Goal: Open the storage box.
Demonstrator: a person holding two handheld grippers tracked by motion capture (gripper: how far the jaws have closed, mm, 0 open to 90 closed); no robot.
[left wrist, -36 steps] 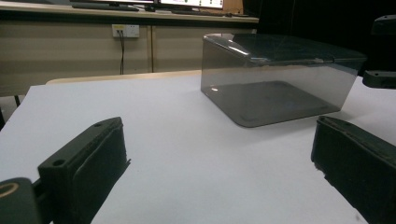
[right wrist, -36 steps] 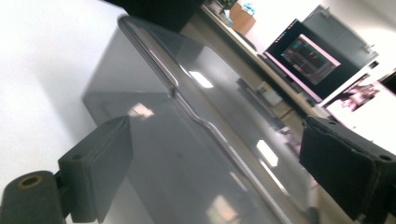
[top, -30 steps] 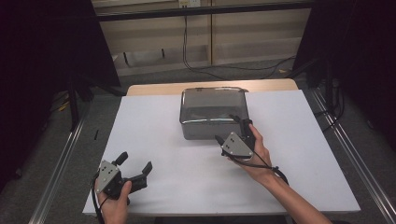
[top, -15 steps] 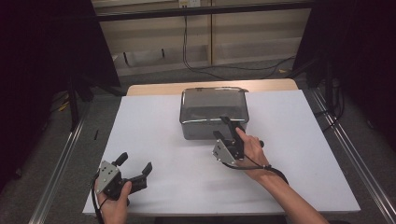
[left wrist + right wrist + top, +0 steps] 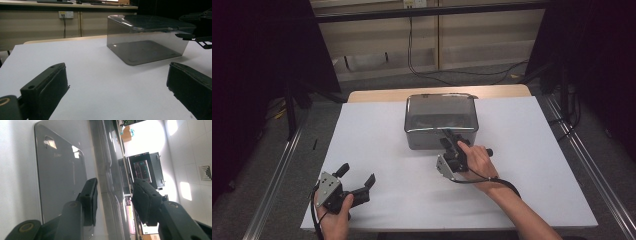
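A smoky see-through box (image 5: 440, 112) with a lid stands at the middle back of the white table (image 5: 377, 130). My right gripper (image 5: 447, 138) lies rolled on its side at the box's front wall. In the right gripper view its jaws (image 5: 115, 186) straddle the lid's front rim (image 5: 107, 182); they have just been closing, and a gap still shows on each side of the rim. My left gripper (image 5: 358, 174) rests at the table's front left, open and with nothing in it (image 5: 117, 72), facing the box (image 5: 147, 42) from a distance.
Bare white table surface lies between the left gripper and the box. A wooden edge (image 5: 377, 95) shows behind the white sheet. Metal rails (image 5: 277, 175) run along both sides of the table. Cables trail on the floor (image 5: 462, 75) behind it.
The right gripper has shifted a little left and lower at the box's front wall, and its jaws stand narrower than before. The left gripper has kept still.
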